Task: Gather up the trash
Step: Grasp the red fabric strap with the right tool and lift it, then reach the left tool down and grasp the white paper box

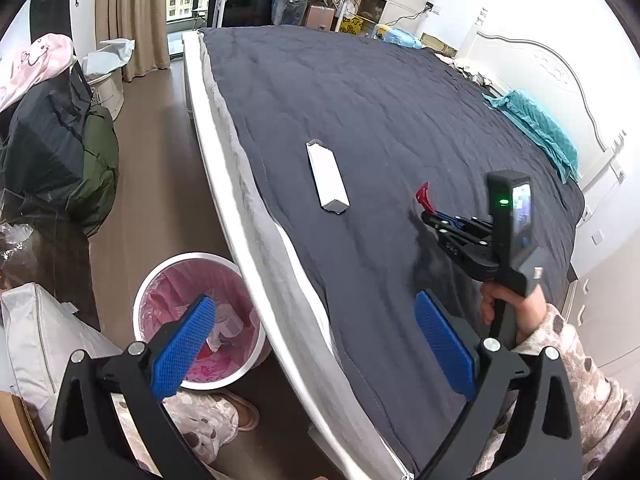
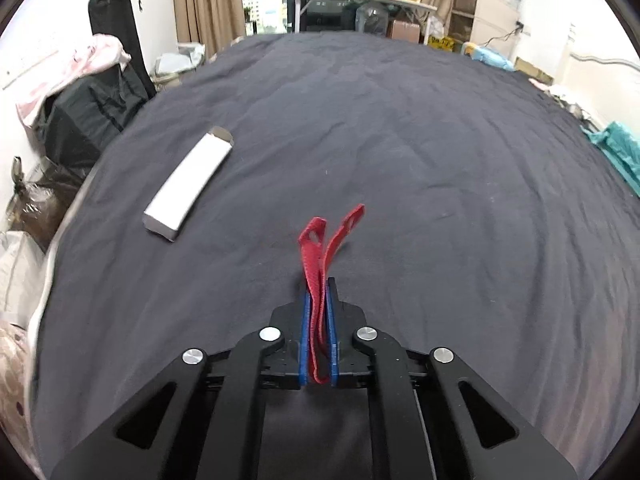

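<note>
Right wrist view: right gripper clamped on red strap for binning; left gripper wide, empty, above lined bin.

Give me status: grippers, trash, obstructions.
Right gripper shut on red strap. Left gripper open, empty. White box still on bed. Nothing blocking bin.

Your way across the dark bedspread is open in the frame's centre and right. Only the white box lies at left. At the left wrist view's lower left, the pink-lined bin stands open-topped just beside the bed edge.
</note>
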The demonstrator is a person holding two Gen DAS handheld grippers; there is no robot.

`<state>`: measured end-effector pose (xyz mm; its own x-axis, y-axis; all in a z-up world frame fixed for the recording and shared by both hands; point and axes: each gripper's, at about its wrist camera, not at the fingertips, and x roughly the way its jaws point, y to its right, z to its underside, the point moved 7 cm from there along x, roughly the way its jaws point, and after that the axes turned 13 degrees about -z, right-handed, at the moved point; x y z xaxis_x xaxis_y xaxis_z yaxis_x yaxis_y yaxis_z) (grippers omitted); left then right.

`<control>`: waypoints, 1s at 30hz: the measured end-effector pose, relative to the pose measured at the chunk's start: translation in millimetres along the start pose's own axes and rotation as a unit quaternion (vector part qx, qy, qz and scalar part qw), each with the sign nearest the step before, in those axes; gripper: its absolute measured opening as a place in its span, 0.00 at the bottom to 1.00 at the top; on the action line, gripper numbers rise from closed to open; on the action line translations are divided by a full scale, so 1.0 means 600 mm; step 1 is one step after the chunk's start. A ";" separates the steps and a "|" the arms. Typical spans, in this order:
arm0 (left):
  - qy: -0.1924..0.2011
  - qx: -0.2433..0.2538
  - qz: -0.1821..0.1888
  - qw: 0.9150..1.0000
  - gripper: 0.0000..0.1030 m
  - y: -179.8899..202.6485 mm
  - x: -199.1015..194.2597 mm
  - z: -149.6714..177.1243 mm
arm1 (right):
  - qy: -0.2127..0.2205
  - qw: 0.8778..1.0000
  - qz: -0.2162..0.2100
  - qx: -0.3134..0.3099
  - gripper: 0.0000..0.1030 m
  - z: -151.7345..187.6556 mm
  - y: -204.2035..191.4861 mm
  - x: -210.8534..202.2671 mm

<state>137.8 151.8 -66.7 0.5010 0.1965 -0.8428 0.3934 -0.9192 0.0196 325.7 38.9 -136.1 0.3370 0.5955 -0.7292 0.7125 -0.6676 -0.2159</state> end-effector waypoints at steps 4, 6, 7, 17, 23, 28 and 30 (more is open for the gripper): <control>0.003 0.003 -0.002 1.000 0.95 0.006 -0.005 0.002 | 0.027 1.000 -0.012 0.007 0.04 0.001 -0.014 -0.056; 0.004 0.004 0.001 1.000 0.95 0.013 -0.010 0.002 | 0.042 0.999 -0.015 0.008 0.03 0.004 -0.020 -0.091; 0.006 0.005 -0.002 1.000 0.95 0.015 -0.011 0.002 | 0.047 0.999 -0.014 0.009 0.03 0.006 -0.022 -0.105; 0.041 0.051 -0.042 0.997 0.95 0.088 -0.026 -0.028 | 0.092 0.996 -0.010 0.018 0.03 0.038 -0.029 -0.244; 0.059 0.086 -0.076 0.992 0.95 0.146 0.010 -0.063 | 0.105 0.994 0.005 0.017 0.03 0.061 -0.014 -0.290; 0.054 0.103 -0.095 0.989 0.95 0.187 0.076 -0.088 | 0.113 0.993 0.013 0.040 0.03 0.076 0.015 -0.319; 0.051 0.097 -0.089 0.990 0.95 0.199 0.107 -0.102 | 0.114 0.992 0.018 0.051 0.03 0.083 0.032 -0.326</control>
<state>263.8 75.7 -85.5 0.5167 0.3849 -0.7647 0.3308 -0.9136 -0.2363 242.6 -112.6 -29.8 0.5001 0.6475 -0.5750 0.6348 -0.7257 -0.2652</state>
